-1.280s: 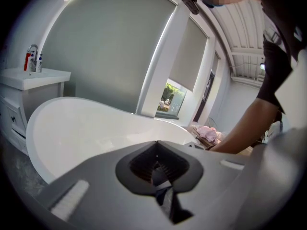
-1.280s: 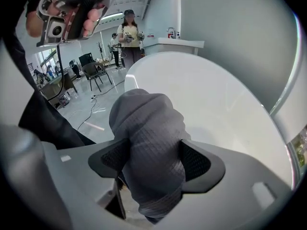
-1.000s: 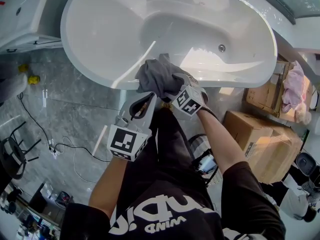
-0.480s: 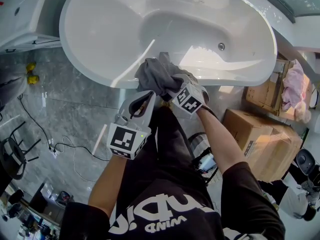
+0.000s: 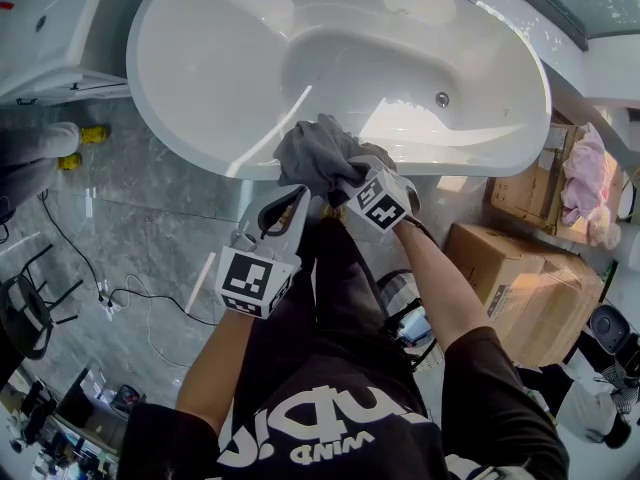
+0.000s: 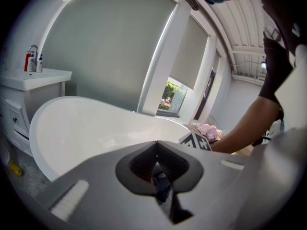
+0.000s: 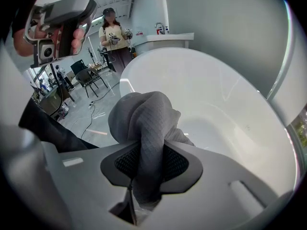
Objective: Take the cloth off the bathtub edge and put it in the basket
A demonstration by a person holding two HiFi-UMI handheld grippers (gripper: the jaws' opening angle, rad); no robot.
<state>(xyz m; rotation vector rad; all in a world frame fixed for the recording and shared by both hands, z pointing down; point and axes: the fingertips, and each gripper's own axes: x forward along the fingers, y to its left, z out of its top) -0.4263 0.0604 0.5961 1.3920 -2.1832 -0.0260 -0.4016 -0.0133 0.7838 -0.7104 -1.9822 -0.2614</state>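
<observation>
Cloth, grey. Head view: bunched on the near rim of the bathtub, at the tips of the right gripper. Right gripper view: the cloth is pinched between narrow jaws that have just been closing. Left gripper view: the left gripper has its jaws together, holding nothing.

Grey on white, and you in black.
The cloth you're working with is mid-grey with a fine grid weave, and the bathtub is glossy white. Your left hand-held gripper is pale grey with dark ribbed pads, and its cube carries black-and-white square markers. The floor is grey marbled stone. Your shirt is black with white lettering. The cardboard boxes are brown, and the fabric bundle is pink.
</observation>
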